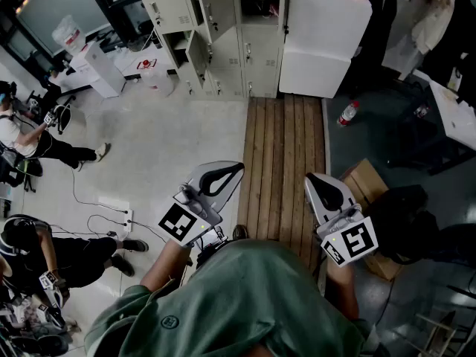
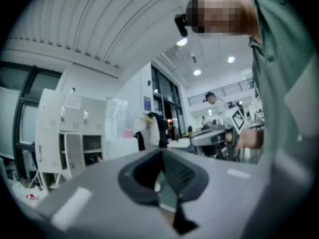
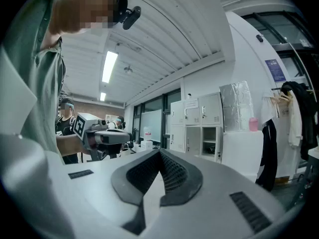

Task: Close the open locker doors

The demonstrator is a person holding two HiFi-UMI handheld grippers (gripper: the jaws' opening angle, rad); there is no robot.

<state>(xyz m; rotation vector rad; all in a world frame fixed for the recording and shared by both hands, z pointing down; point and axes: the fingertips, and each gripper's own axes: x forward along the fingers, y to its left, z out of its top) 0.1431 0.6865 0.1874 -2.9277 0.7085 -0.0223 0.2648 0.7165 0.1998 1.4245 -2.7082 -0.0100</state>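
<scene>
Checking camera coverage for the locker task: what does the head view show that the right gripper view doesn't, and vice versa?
Head view only: the wooden floor strip, a bottle lying on the floor beside it, and a cardboard box.
Right gripper view only: the ceiling lamp and a dark coat hanging at the right.
Both: the lockers with some doors open, and the left gripper.
</scene>
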